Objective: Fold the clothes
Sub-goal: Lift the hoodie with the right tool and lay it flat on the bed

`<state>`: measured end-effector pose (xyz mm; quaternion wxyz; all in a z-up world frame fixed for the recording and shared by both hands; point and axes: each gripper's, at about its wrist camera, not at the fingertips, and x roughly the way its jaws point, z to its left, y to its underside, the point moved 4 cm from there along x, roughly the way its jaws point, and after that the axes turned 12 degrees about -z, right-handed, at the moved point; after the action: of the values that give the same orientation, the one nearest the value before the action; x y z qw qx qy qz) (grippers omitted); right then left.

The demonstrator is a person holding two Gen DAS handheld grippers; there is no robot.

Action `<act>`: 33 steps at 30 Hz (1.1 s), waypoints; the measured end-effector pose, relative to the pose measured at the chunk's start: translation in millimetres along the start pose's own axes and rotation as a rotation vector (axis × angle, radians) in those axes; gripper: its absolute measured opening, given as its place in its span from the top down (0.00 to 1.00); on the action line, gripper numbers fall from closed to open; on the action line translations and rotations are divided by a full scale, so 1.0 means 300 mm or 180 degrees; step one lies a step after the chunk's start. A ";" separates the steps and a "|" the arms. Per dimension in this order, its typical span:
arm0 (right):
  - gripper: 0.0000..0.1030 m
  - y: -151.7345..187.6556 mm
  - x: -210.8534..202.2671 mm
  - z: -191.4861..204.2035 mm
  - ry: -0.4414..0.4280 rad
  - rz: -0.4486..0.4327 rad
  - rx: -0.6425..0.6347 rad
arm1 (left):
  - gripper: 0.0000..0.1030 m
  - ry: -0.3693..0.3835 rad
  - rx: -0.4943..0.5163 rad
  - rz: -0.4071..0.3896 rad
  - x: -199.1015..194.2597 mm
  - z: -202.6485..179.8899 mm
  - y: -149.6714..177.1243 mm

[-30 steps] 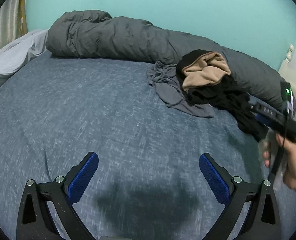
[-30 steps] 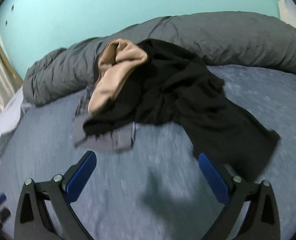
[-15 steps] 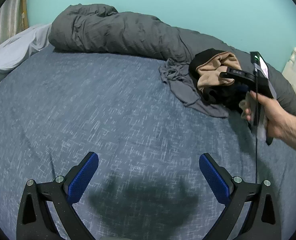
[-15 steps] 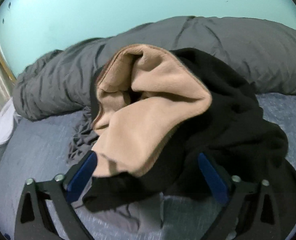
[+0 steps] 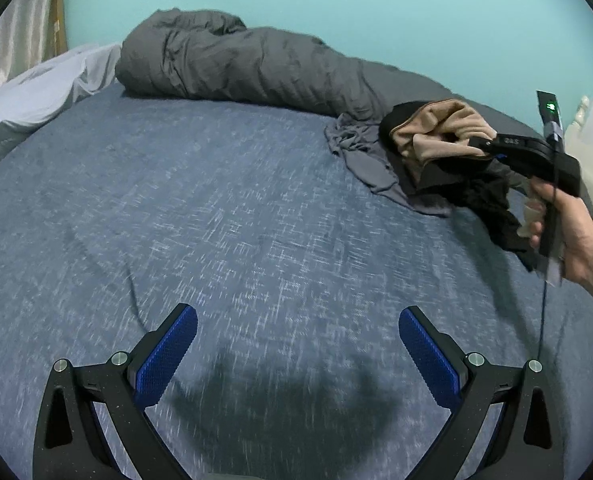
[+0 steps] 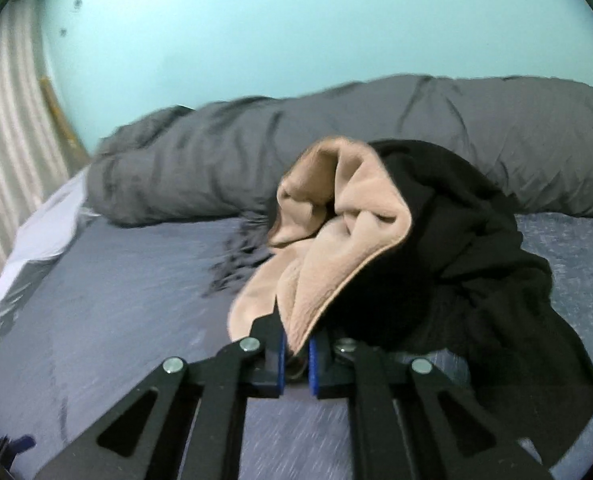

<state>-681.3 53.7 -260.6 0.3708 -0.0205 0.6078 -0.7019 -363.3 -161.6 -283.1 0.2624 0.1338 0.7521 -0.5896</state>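
Observation:
A black garment with a tan fleece lining [image 6: 356,248] lies crumpled on the blue bedsheet [image 5: 216,220], partly over a thin grey garment [image 5: 360,152]. My right gripper [image 6: 296,356] is shut on the tan edge of the black garment. In the left wrist view the same black garment [image 5: 436,148] sits at the right, with the right gripper [image 5: 480,145] and the hand holding it reaching in from the right. My left gripper [image 5: 296,344] hovers open over bare sheet, well short of the clothes, with nothing between its blue pads.
A rolled dark grey duvet [image 5: 236,68] runs along the far side of the bed against the teal wall. A pale grey sheet or pillow [image 5: 36,96] lies at the far left. A curtain [image 6: 4,128] hangs at the left.
The right gripper, open around the tan lining half a second ago, has shut on it. The left gripper has shifted a little, with the clothes now further right in its view.

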 end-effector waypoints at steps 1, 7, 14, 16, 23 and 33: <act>0.93 0.000 -0.041 0.017 -0.0043 -0.0020 -0.0020 | 0.00 0.0010 0.0013 -0.0031 -0.027 -0.007 0.004; 0.94 0.016 -0.330 0.133 -0.0431 -0.0187 0.0069 | 0.00 0.0081 0.0055 -0.0161 -0.203 -0.028 0.053; 0.94 0.011 -0.703 0.323 -0.0810 -0.0313 -0.0005 | 0.00 0.0182 0.0044 -0.0347 -0.443 -0.029 0.093; 0.94 -0.003 -0.814 0.395 -0.0904 -0.0342 -0.0085 | 0.00 0.0200 0.0039 -0.0416 -0.516 -0.028 0.096; 0.94 -0.042 -1.237 0.636 -0.1025 -0.0464 -0.0212 | 0.00 0.0272 -0.0010 -0.0538 -0.825 -0.004 0.137; 0.94 0.133 -1.524 0.726 -0.1081 -0.0221 -0.0103 | 0.00 0.0346 -0.0098 -0.0410 -0.962 0.038 0.271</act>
<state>-225.9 121.1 -45.7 0.4433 -0.1657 0.5466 -0.6909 -80.7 -119.6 -191.9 0.1847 0.1129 0.7812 -0.5855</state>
